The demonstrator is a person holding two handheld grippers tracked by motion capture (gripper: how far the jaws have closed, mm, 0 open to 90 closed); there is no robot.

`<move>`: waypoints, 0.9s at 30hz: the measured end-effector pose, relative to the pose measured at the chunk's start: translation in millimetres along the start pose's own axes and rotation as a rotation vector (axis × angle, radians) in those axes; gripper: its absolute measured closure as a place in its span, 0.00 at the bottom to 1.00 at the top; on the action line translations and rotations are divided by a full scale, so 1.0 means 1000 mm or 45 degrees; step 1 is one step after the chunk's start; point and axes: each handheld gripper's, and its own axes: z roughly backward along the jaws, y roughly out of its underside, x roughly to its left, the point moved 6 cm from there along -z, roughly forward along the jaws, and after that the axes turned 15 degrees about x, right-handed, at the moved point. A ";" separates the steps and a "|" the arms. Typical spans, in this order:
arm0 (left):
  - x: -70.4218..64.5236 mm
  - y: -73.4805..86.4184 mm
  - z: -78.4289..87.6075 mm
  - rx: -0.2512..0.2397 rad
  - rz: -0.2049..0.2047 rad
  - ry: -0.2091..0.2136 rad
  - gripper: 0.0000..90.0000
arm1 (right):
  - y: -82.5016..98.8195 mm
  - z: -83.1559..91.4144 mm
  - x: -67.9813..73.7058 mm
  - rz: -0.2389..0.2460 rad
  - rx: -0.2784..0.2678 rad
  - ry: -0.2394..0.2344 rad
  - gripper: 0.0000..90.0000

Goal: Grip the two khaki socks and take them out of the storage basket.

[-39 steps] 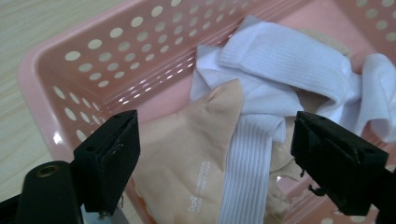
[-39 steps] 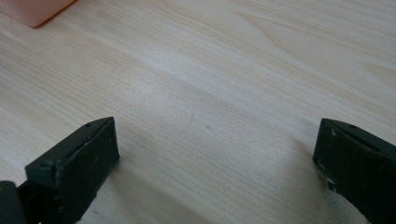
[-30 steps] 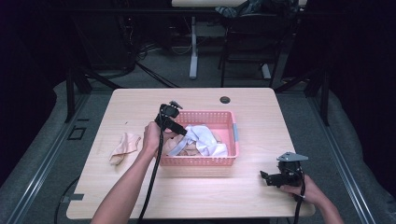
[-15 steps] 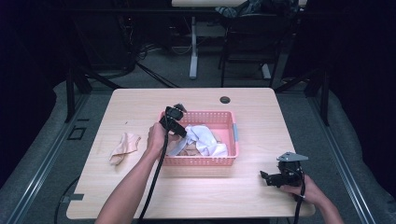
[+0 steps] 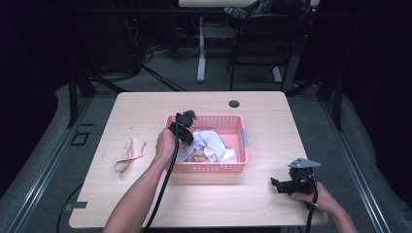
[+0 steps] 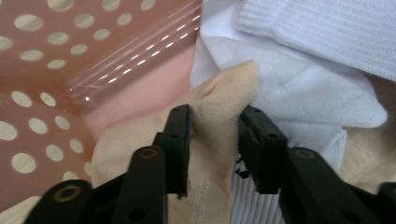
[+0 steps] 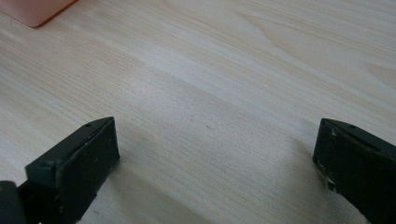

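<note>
A pink perforated basket stands mid-table and holds white socks and beige ones. My left gripper reaches down into its left end. Its jaws have just been closing, and they now pinch a raised fold of a beige sock between the pads of the left gripper. White socks lie right beside that fold. My right gripper rests near the table's front right corner, and its jaws stand wide apart over bare wood, so the right gripper holds nothing.
One more beige sock lies on the table left of the basket. A clear tube lies against the basket's inner wall. A black round grommet sits near the far edge. The basket's corner is ahead of the right gripper.
My left gripper has dropped lower into the basket's left end onto the socks. The right hand has stayed where it was.
</note>
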 end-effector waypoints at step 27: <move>0.015 0.021 0.053 -0.211 -0.047 0.010 0.93 | 0.000 0.000 0.000 0.001 0.000 0.000 0.00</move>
